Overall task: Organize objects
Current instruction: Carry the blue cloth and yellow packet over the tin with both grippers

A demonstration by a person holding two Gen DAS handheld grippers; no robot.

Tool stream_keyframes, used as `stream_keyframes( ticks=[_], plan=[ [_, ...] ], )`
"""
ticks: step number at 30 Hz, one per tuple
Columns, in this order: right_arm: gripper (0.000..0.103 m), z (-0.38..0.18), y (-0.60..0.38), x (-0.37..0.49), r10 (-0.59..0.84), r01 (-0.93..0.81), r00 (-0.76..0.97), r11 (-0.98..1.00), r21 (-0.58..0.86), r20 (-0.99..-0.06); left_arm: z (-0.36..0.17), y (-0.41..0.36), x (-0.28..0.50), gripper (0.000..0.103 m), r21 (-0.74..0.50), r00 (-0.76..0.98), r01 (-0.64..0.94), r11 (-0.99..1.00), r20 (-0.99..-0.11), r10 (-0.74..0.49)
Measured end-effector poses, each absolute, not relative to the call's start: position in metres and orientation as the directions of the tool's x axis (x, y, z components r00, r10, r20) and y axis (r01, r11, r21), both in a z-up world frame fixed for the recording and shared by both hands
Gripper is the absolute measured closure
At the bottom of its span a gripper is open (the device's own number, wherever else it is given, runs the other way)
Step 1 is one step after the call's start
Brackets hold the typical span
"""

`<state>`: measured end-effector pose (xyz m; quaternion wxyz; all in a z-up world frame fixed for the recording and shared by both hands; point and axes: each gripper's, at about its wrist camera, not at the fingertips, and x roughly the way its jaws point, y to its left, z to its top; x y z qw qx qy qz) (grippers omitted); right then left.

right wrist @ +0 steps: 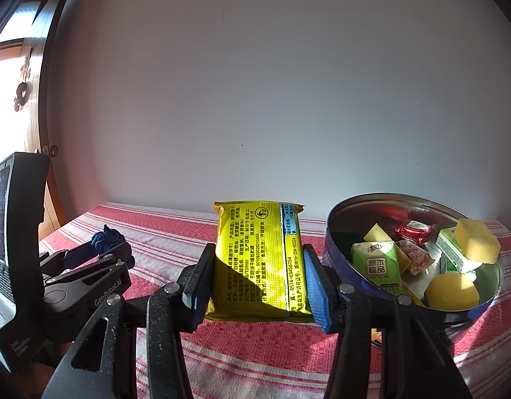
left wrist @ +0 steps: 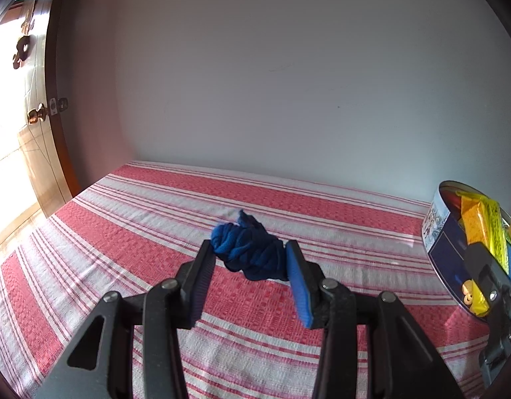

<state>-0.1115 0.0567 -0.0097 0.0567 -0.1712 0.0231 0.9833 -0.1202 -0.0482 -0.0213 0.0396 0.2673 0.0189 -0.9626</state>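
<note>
Crinkly yellow packet (right wrist: 258, 259) pinched in right gripper (right wrist: 255, 286); knotted blue cloth (left wrist: 250, 247) in left gripper (left wrist: 250, 266).

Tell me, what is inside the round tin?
The round tin holds green tissue packs, yellow sponges and small wrapped snacks. Whatever lies beneath these items is covered.

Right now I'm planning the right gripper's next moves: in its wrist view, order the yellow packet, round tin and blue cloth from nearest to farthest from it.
1. Yellow packet, clamped in the right gripper.
2. Round tin, just right of it.
3. Blue cloth, far left, in the left gripper.
</note>
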Motion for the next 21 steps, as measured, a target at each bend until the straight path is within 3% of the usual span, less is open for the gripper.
stream_keyframes(
  ticks=[21],
  plan=[
    [0.050,-0.002,0.104,-0.069,0.161,-0.170,-0.940,-0.985,0.004,-0.302,-0.006,0.018,-0.097,0.060,-0.052,-0.874,-0.014,-0.999,-0.484,0.037]
  ],
)
